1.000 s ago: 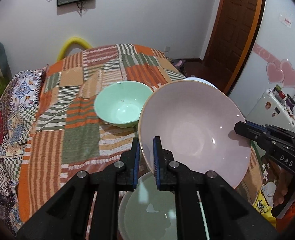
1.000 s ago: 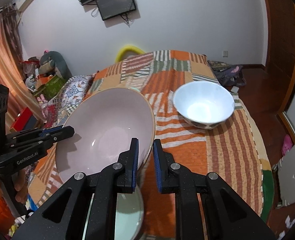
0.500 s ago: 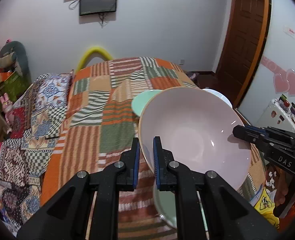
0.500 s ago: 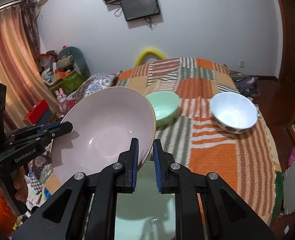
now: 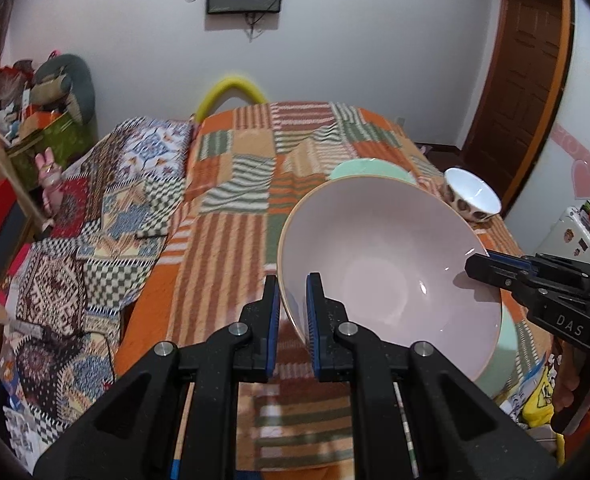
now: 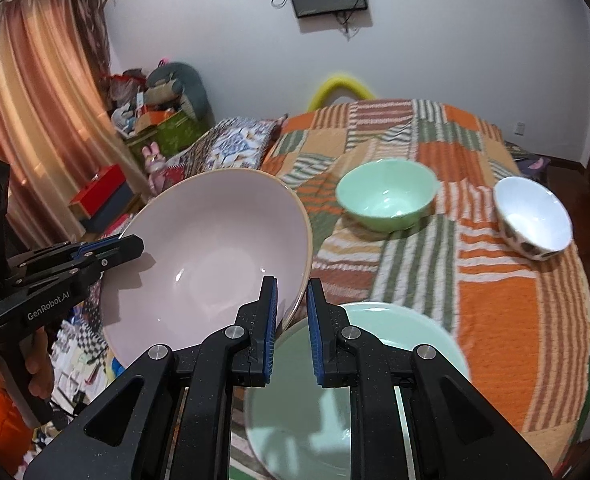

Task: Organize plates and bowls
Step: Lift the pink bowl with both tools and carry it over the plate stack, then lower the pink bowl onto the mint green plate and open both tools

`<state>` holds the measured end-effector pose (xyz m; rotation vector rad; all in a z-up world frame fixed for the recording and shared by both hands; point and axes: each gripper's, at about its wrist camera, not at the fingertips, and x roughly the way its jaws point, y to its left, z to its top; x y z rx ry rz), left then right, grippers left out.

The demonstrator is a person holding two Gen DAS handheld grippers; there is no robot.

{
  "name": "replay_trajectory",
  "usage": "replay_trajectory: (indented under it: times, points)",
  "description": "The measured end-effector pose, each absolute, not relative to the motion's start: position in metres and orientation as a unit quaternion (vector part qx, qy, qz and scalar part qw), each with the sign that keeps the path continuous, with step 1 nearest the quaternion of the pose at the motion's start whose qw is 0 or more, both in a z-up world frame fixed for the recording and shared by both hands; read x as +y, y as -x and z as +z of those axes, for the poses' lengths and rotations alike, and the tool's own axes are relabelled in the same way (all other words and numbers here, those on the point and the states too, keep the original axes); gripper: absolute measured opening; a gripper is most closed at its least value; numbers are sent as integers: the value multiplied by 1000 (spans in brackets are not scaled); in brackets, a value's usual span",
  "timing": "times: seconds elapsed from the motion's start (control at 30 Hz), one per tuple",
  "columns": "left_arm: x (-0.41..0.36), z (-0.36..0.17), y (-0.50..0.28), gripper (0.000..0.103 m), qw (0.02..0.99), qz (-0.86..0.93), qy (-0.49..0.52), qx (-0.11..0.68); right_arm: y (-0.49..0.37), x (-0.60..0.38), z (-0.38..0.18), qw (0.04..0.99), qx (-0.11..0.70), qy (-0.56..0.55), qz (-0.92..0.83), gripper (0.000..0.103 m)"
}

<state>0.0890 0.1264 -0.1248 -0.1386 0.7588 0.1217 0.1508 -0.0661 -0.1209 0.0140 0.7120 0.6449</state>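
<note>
Both hands carried the pink bowl (image 5: pixel 391 280) sideways across the bed (image 5: pixel 231 248) since the earlier frame; the small green bowl (image 6: pixel 387 196) and white bowl (image 6: pixel 535 216) slid toward the right. Pink bowl was held in the air, tilted, mouth facing the cameras, above the large green bowl (image 6: pixel 359 392). Left gripper (image 5: pixel 293 320) and right gripper (image 6: pixel 293 324) had fingers clamped on opposite rims.

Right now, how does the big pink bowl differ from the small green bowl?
The pink bowl is much wider than the green bowl. The pink bowl is tilted and held off the bed, while the green bowl sits upright on the blanket. Both are empty and glossy.
</note>
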Motion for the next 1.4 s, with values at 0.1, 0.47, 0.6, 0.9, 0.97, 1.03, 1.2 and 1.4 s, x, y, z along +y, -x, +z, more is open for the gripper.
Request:
replay_trajectory:
  times: [0.1,0.47,0.6,0.9,0.97,1.03,1.2,1.4]
  points:
    - [139,-136,-84,12,919,68,77,380,-151,-52,-129,880,354,0,318,13]
    - [176,-189,-73,12,895,93,103,424,-151,-7,-161,852,401,32,335,13]
    - [183,-205,-73,12,887,98,109,439,-152,3,-172,844,416,41,336,13]
    - [189,-230,-75,12,874,98,117,462,-159,18,-191,830,444,59,332,13]
    - [189,-234,-75,12,873,99,116,464,-160,19,-195,827,450,62,330,13]
    - [188,-235,-75,12,874,102,111,462,-159,20,-196,827,451,65,330,13]
    - [192,-237,-77,12,874,96,121,460,-162,20,-197,825,453,68,330,14]
    - [187,-237,-77,12,877,99,109,457,-162,24,-200,823,460,78,323,17]
